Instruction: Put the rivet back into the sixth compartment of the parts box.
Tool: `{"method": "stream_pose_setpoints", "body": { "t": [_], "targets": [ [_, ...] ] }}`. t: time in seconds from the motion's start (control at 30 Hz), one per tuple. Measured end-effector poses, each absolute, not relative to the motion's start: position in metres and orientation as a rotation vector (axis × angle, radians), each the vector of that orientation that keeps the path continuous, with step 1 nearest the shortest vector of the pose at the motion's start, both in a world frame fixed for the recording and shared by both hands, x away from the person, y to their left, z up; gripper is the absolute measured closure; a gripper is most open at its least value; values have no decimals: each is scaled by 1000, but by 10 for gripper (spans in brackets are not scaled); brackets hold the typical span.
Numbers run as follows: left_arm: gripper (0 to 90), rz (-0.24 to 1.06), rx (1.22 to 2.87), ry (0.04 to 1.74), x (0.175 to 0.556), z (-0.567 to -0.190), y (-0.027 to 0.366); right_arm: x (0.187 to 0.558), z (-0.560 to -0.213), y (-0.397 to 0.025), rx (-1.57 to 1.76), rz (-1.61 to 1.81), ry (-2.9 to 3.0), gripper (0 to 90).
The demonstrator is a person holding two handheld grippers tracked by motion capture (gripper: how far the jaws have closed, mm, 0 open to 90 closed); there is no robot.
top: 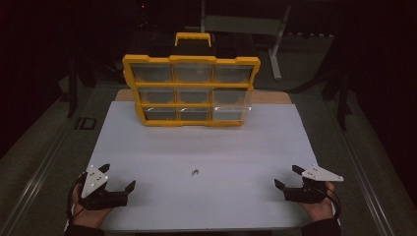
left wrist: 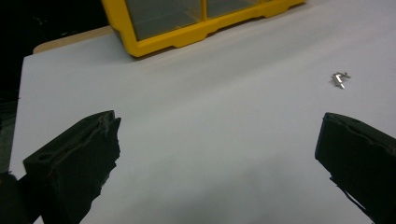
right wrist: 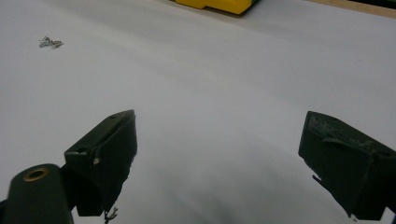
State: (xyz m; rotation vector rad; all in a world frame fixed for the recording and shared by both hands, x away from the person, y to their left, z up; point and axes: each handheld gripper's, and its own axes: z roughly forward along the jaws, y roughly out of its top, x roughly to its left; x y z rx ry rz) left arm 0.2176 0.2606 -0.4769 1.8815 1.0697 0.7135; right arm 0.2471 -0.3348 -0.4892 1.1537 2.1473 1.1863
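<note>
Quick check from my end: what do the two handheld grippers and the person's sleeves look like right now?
Both are black. The left gripper and right gripper each have two blocky black jaws and a pale grey three-cornered plate with small holes on top. A thin black cable loops from each by the wrist. The sleeves at the bottom edge look dark. The jaw pads look rough-edged up close.

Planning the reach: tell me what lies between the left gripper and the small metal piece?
Nothing: bare white table separates left gripper from metal piece in the high view.

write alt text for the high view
Two hand-held tongs, left and right, rest open at the near edge of a white table, a small metal piece between them. A yellow organizer case stands upright behind.
</note>
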Motion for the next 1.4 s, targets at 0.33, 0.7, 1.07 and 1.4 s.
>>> {"method": "stream_pose_setpoints", "body": {
  "t": [0.33,0.7,1.07,1.4],
  "targets": [
    [5,706,1851,1080,217,-477,262,249,-489,-328,1141,1173,2179,113],
    [6,714,1848,1103,217,-479,261,255,-476,-317,1094,1176,2261,103],
    [6,713,1845,1108,217,-480,262,280,-446,-287,962,1160,2338,104],
    [6,700,1858,1109,218,-481,262,301,-429,-248,843,1152,2402,107]
  ]
}}
